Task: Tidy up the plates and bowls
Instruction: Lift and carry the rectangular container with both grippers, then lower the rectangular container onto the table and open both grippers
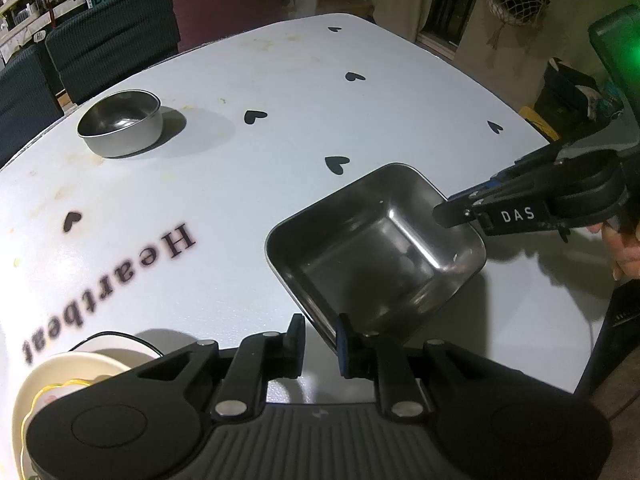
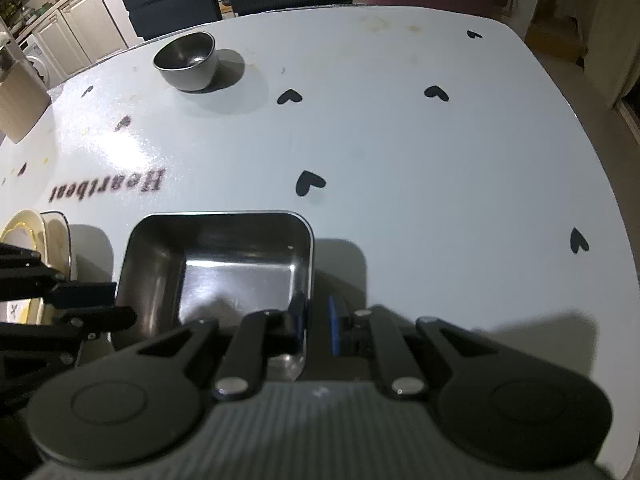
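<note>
1. The square tray [image 1: 376, 248] sits on the bench [image 1: 280, 80], near its front edge.
2. Left tool [image 1: 318, 344]: fingers apart, straddling the tray's near rim, not yet pinching.
3. Right tool [image 2: 316, 328]: fingers apart, astride the tray's right wall.
4. The tray looks like thin steel: light, stiff, slick. The rolled rim is likely the best hold.
5. A round bowl [image 1: 120, 124] stands well apart; plates [image 1: 60, 376] lie at front left.
</note>
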A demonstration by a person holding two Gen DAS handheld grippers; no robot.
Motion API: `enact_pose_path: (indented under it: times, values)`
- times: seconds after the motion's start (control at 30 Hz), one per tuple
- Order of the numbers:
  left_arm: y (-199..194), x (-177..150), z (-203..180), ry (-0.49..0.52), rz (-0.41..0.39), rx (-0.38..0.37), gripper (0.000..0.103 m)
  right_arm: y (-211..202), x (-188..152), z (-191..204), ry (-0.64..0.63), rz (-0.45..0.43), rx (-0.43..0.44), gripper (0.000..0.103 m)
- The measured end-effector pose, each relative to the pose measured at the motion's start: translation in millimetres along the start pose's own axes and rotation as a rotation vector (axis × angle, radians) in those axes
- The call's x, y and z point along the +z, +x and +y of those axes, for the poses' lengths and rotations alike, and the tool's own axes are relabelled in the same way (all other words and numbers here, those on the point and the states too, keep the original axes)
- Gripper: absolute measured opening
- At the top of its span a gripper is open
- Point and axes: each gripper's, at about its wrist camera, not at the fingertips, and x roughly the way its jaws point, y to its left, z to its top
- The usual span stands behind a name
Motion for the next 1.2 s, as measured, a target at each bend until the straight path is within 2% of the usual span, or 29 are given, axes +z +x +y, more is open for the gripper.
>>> enact_pose_path:
  times: [0.23,0.43,0.6,0.97,1.13,1.2]
  values:
    - [-4,0,3,-0.018,-0.016,0.0,0.019,-1,-2,0,-0.006,-0.007,0.0,0.014]
    - [-14,3,8,-0.056,-0.046,-0.013,0.035,-5,-4,1,-0.032,-0.03,-0.002,0.014]
    - [-22,3,7,-0.058,-0.063,-0.009,0.045,-16,-8,-1,-0.031,-0.059,0.019,0.027]
    - [-57,0,26,-0.109,-0.158,0.043,0.094,-46,-7,-5,-0.001,-0.156,0.03,0.064]
    - [-72,-5,48,-0.158,-0.212,0.095,0.099,-58,-2,-3,0.02,-0.209,0.033,0.084]
    - [-77,-7,58,-0.185,-0.239,0.108,0.1,-62,1,1,0.016,-0.23,0.031,0.096]
